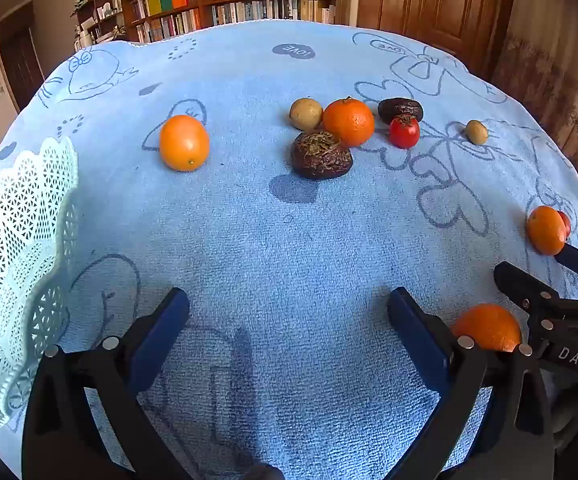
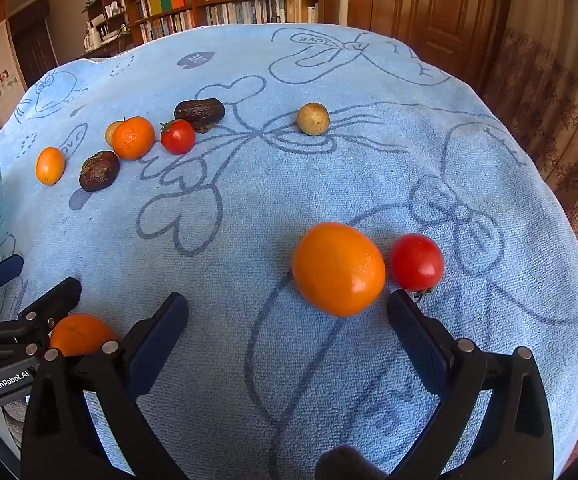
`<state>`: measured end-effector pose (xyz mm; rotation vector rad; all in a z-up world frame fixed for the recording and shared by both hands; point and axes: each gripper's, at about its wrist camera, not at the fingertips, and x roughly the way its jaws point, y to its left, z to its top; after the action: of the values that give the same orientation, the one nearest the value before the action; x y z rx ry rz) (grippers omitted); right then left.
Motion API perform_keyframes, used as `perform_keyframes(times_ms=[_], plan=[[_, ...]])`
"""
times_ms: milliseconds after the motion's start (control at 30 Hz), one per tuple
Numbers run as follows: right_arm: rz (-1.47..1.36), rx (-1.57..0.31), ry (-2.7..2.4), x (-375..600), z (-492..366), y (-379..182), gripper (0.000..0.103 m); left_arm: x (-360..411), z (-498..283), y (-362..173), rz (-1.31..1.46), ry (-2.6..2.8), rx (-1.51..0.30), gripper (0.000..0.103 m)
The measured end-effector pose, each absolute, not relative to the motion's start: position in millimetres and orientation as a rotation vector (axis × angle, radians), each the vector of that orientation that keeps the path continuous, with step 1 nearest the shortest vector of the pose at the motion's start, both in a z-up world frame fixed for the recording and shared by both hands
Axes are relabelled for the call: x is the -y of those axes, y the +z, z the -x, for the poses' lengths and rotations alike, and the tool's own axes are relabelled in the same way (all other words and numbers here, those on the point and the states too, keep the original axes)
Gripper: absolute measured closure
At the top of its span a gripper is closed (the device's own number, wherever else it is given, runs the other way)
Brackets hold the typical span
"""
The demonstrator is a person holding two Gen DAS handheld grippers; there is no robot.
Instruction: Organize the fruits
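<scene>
Hovering hand-held gripper (image 2: 288, 312), seemingly empty

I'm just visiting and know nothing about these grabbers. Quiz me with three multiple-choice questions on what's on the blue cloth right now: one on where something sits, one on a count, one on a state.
1. Where is the lacy basket as the left gripper's camera sees it?
A. at the left edge
B. in the middle of the cloth
C. at the far right

2. How many red tomatoes lie on the cloth?
A. none
B. two
C. five

3. How is the right gripper?
A. shut on a tomato
B. shut on an orange
C. open, holding nothing

Answers:
1 A, its white lattice fills that edge.
2 B, one tomato by the far cluster, another tomato beside the near orange.
3 C, its fingers stand wide apart, orange ahead ungripped.
</scene>
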<state>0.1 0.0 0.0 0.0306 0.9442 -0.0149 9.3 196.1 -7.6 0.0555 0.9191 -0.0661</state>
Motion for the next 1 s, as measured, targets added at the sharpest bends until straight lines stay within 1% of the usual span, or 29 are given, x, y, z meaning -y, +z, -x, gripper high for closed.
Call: perform_keyframes(times_ms=[1000], plan=[[-0.027,-0.943,-0.02,-1.4,4.6,3.0,0.005,-197.8,-9.2,-7.9,-0.053,-0.067,-0.918,0.002]])
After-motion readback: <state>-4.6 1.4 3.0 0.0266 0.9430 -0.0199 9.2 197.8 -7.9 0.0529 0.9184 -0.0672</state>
